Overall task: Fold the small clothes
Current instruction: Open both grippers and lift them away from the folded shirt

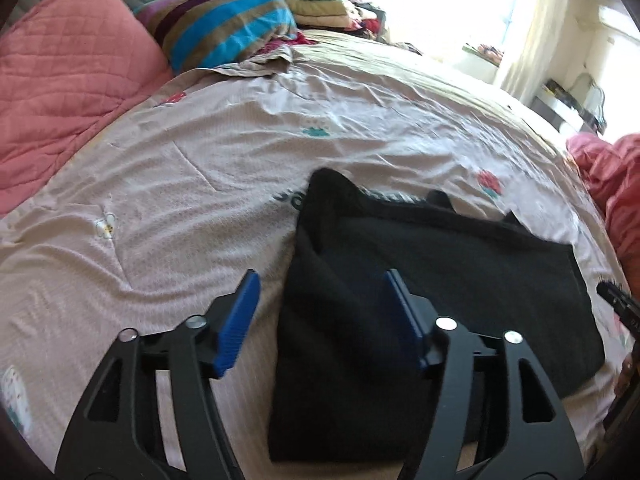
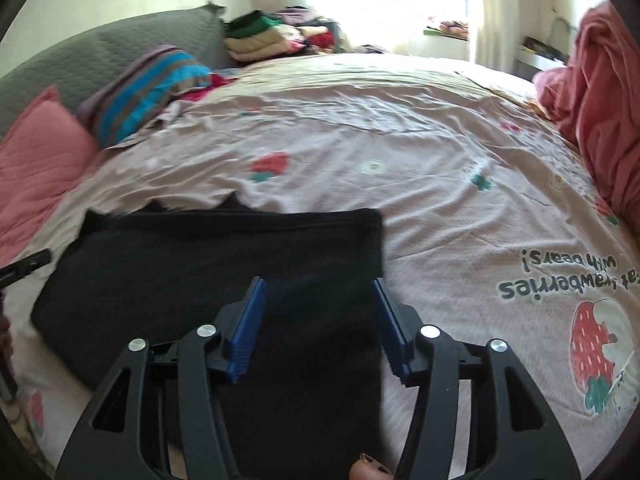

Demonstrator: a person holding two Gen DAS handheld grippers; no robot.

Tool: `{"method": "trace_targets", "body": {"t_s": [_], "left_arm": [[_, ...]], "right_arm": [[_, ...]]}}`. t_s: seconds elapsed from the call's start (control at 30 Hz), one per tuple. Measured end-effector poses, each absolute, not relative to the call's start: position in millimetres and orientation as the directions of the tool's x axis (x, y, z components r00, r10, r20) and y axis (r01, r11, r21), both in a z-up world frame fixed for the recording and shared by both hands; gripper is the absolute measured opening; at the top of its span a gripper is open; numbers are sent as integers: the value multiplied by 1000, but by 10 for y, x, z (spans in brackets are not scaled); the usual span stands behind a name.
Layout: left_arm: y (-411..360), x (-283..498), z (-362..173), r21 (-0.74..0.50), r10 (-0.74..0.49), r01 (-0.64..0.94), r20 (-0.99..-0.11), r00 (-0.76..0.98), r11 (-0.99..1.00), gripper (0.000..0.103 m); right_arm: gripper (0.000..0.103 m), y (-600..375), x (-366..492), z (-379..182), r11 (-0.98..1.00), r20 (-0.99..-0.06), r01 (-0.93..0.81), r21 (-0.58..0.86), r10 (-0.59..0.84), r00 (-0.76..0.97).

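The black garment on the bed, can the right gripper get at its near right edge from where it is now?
Probably yes. The right gripper is open over the black garment, with nothing but flat bedsheet beside it.

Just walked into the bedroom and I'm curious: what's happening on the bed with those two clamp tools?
A person is folding a small black knit garment on the pink strawberry-print bedsheet. The left gripper and right gripper both stand open above the near corners of the garment, holding nothing. The garment lies flat, already folded into a rough rectangle. A stack of folded clothes sits at the far side.
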State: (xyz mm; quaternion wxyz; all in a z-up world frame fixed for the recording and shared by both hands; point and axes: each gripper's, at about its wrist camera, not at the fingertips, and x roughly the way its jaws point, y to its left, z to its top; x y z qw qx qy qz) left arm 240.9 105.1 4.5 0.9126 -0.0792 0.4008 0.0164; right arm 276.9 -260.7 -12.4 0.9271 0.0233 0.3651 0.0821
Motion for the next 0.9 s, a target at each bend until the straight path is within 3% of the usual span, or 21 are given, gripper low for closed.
{"method": "trace_targets", "body": {"t_s": [0.17,0.33,0.47,0.9], "left_arm": [[866,2266,-28,-124,-71,-37,-760,646,992,65],[782,2174,-229,-112,-87,-9,-815,573,994,68],[840,2053,-295,-150,-107,-28,-810,577,988,68],[817,1851,-353,-132,-85,-38,-803,590,990,68]], "right_arm": [[64,-2465,2542,-82,975,-675,-193,114,219,705],[64,-2322,2401,-206,966,-716,-242,86,229,660],[64,-2281,2318,-437,973,-776,-230,34,170,607],[65,-2375,2100,-564,978,-771,-184,103,195,606]]}}
